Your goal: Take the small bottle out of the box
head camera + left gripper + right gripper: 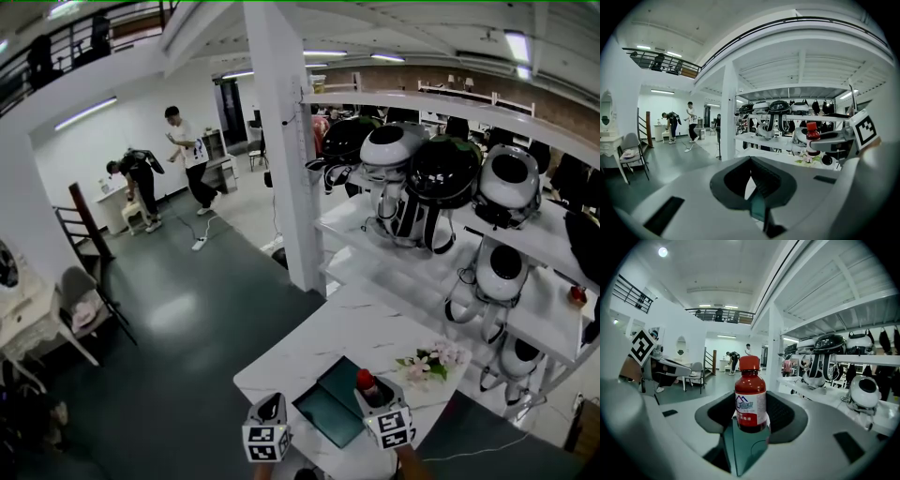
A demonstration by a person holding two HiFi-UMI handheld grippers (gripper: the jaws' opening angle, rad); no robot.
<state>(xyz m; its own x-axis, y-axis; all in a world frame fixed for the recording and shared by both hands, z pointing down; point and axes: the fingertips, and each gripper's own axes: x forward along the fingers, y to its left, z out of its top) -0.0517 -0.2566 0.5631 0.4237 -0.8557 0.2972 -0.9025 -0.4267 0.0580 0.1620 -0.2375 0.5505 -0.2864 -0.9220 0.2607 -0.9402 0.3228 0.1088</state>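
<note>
The small bottle is dark red with a red cap and a white label, and it stands upright between the right gripper's jaws. My right gripper is shut on the small bottle, holding it above the dark teal box, which lies open on the white marble table. My left gripper hovers by the box's left edge. Its jaws stand slightly apart with nothing between them, and the box shows through the gap. In the left gripper view the bottle sits in the right gripper.
A small bunch of flowers lies on the table right of the box. White shelves with round robot heads stand at the right, behind a white pillar. Two people are far off on the dark floor, and a chair stands at the left.
</note>
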